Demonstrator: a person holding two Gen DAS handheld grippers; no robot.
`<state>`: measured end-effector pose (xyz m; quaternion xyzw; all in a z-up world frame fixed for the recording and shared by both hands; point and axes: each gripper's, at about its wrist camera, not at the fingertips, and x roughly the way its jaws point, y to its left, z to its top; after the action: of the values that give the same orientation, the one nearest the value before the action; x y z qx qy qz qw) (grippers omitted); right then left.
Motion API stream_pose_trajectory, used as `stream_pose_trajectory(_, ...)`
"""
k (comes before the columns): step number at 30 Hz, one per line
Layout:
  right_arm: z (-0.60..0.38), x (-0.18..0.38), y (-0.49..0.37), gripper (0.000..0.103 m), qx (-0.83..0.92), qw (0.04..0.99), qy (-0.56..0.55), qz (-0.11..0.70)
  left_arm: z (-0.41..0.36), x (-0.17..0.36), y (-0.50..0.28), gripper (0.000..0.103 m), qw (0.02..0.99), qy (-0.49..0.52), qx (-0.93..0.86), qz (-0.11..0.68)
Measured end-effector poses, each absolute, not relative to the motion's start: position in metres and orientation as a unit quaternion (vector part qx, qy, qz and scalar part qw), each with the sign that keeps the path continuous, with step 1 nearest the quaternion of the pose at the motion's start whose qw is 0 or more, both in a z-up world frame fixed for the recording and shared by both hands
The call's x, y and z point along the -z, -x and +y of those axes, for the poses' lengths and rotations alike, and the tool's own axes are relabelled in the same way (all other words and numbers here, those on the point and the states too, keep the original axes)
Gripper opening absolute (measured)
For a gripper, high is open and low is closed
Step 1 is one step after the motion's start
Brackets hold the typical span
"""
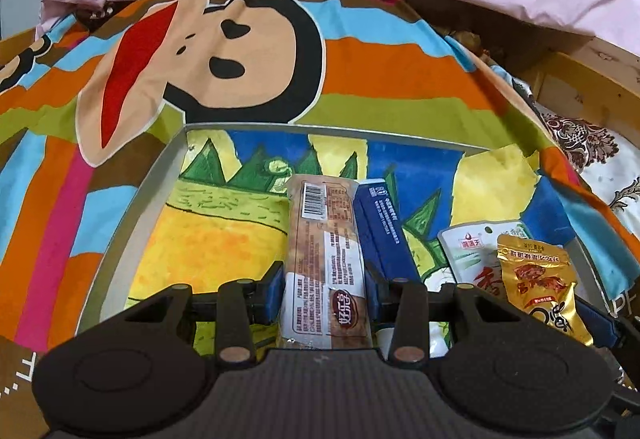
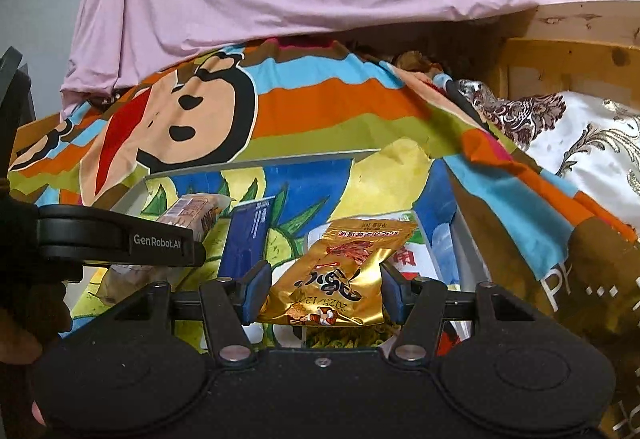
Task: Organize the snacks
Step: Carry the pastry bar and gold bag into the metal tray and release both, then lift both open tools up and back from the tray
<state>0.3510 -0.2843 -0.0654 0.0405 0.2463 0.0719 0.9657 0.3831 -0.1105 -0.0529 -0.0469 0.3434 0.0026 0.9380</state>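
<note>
Left gripper [image 1: 327, 293] clamps brown snack bar [image 1: 324, 263]; right gripper [image 2: 320, 289] clamps gold pouch [image 2: 340, 275]. Lower both flat into tray [image 1: 160, 175]: bar nine o'clock of blue box [image 1: 380, 227], pouch three.

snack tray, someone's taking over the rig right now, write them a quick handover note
Left gripper: shut on the long brown snack bar, over the tray.
Right gripper: shut on the gold snack pouch, also over the tray.
Already in the tray: blue box and white snack packet.
Done: two items placed, it seems.
Left: set down the bar and pouch, then release. Other snacks outside the tray cannot be seen.
</note>
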Motion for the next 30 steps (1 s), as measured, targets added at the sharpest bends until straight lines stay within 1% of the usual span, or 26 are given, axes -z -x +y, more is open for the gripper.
stream_pose_trajectory(8,-0.286,0.073,-0.356,0.061,-0.068,0.959,-0.049,0.271,-0.112,0.058,-0.385,0.044,0.933,0.046,-0.003,0.356)
stream_pose_trajectory(13,-0.287,0.073,-0.357,0.062,-0.067,0.959,-0.05,0.272,-0.11,0.06,-0.387,0.044,0.929,0.059,-0.004,0.366)
stream_pose_trajectory(18,-0.286,0.073,-0.358,0.062,-0.066,0.958,-0.048,0.274,-0.111,0.06,-0.387,0.044,0.928,0.052,-0.005,0.37)
stream_pose_trajectory(21,-0.286,0.073,-0.358,0.063,-0.065,0.958,-0.049,0.275,-0.111,0.059,-0.387,0.045,0.926,0.048,-0.01,0.373)
stream_pose_trajectory(23,-0.287,0.072,-0.358,0.068,-0.064,0.958,-0.052,0.274,-0.11,0.059,-0.387,0.05,0.927,0.048,-0.011,0.373)
stream_pose_trajectory(25,-0.288,0.071,-0.357,0.07,-0.066,0.959,-0.056,0.272,-0.11,0.056,-0.386,0.062,0.927,0.048,-0.012,0.371)
stream_pose_trajectory(27,-0.29,0.068,-0.355,0.071,-0.067,0.961,-0.063,0.262,-0.11,0.053,-0.385,0.068,0.927,0.05,-0.012,0.371)
stream_pose_trajectory(29,-0.291,0.064,-0.352,0.078,-0.07,0.962,-0.072,0.253,-0.107,0.048,-0.383,0.072,0.928,0.055,-0.012,0.369)
stream_pose_trajectory(30,-0.292,0.062,-0.35,0.079,-0.07,0.963,-0.075,0.248,-0.105,0.045,-0.381,0.075,0.929,0.057,-0.015,0.366)
